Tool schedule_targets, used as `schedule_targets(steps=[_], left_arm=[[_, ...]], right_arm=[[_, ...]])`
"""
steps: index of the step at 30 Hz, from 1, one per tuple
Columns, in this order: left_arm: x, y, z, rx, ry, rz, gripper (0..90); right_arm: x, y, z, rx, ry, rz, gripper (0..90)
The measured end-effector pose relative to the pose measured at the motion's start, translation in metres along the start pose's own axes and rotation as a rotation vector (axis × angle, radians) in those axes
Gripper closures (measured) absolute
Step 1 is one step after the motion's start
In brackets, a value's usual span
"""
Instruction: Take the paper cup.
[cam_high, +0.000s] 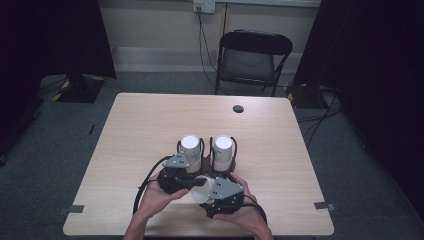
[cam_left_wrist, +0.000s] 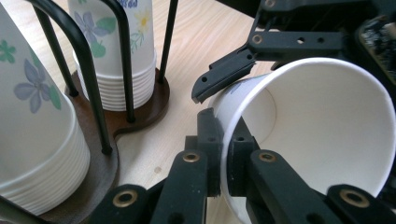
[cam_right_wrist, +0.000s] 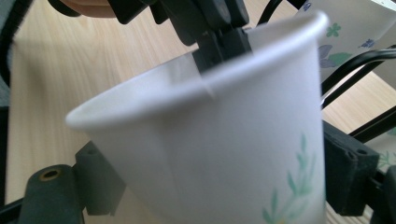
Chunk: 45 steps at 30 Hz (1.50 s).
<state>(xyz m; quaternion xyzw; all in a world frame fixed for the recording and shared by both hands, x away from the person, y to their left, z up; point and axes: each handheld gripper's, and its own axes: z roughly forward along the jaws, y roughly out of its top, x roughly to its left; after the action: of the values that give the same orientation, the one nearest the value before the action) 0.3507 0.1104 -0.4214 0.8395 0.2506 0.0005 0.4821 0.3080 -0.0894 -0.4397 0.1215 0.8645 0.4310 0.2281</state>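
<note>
A white paper cup (cam_high: 202, 192) with a green leaf print lies on its side between both grippers, above the table's near edge. My left gripper (cam_left_wrist: 224, 140) is shut on the cup's rim (cam_left_wrist: 327, 126), one jaw inside the wall and one outside. My right gripper (cam_right_wrist: 219, 172) has the cup's body (cam_right_wrist: 210, 154) between its jaws, and a pad lies against each side. One right finger (cam_left_wrist: 219, 77) touches the cup's outer wall. Behind stand two stacks of flower-print cups (cam_high: 190, 145) (cam_high: 222, 147) in a black wire holder on a brown base (cam_left_wrist: 149, 107).
The wooden table (cam_high: 150, 120) has a small dark hole (cam_high: 238, 108) near its far edge. A black folding chair (cam_high: 250, 57) stands behind it. Grey carpet surrounds the table. The person's hands (cam_high: 155, 200) come in at the near edge.
</note>
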Motion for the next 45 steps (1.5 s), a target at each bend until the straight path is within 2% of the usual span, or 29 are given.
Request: schedule_targets(steps=[4,10,14,16,18,21,27,34,36,41,45], left_arm=[[0.001,-0.001,0.003,0.024,-0.005,-0.011,87.5],[0.002,-0.002,0.005,0.034,-0.002,-0.021,87.3],[0.004,-0.003,0.008,0.044,-0.014,-0.045,87.0],[0.005,-0.004,0.010,0.051,-0.016,-0.062,86.9],[0.005,-0.005,0.010,0.058,-0.007,-0.055,86.9],[0.006,-0.006,0.009,0.054,-0.015,-0.066,86.6],[0.005,-0.007,0.008,0.033,0.001,-0.059,84.7],[0.005,-0.012,0.009,-0.004,0.016,-0.067,80.8],[0.005,-0.012,0.008,-0.004,0.030,-0.051,77.3],[0.005,-0.013,0.007,-0.024,0.052,-0.053,72.3],[0.003,-0.015,0.004,-0.054,0.080,-0.019,69.3]], right_arm=[[0.003,0.006,-0.002,-0.019,-0.018,-0.045,17.8],[0.005,0.009,-0.006,-0.033,-0.034,-0.055,20.1],[0.006,0.010,-0.009,-0.030,-0.053,-0.067,21.1],[0.006,0.009,-0.010,-0.029,-0.054,-0.078,24.3],[0.007,0.008,-0.009,-0.023,-0.049,-0.081,25.2],[0.007,0.007,-0.009,-0.037,-0.048,-0.080,27.4],[0.007,0.007,-0.009,-0.050,-0.048,-0.073,28.8],[0.007,0.005,-0.009,-0.058,-0.043,-0.043,28.8],[0.007,0.005,-0.009,-0.061,-0.041,-0.036,29.2],[0.007,0.004,-0.009,-0.066,-0.043,-0.019,29.3],[0.006,0.003,-0.009,-0.065,-0.043,-0.015,29.2]])
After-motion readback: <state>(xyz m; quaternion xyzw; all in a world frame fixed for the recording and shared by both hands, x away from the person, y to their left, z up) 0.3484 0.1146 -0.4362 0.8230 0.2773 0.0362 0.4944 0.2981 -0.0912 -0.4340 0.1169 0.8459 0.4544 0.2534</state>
